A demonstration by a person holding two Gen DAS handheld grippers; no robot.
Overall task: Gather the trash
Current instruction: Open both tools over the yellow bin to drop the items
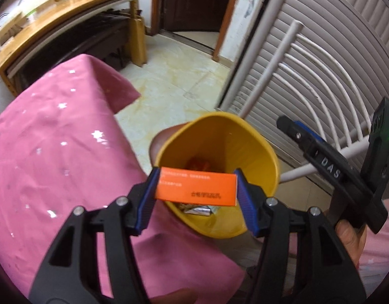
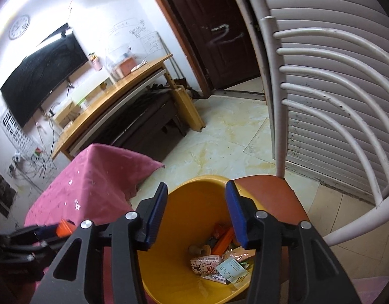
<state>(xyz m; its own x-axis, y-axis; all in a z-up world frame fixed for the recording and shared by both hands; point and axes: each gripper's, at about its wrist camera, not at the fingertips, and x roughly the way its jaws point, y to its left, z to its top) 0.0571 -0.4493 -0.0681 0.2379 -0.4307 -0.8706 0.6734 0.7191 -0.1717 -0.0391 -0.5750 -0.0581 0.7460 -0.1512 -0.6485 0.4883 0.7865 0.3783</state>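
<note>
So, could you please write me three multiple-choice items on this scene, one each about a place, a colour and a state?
1. Where does the yellow bin stand?
A. on the wooden desk
B. on the chair's orange seat
C. on the pink cloth

2. What colour is the box in the left gripper?
A. orange
B. green
C. white

3. How is the right gripper?
A. shut on a wrapper
B. shut on the bin's rim
C. open and empty

Answers: 1 B, the orange seat shows beneath and beside the bin; 2 A, the box held over the bin is orange; 3 C, its pads stand apart with only the bin's inside behind them.
</note>
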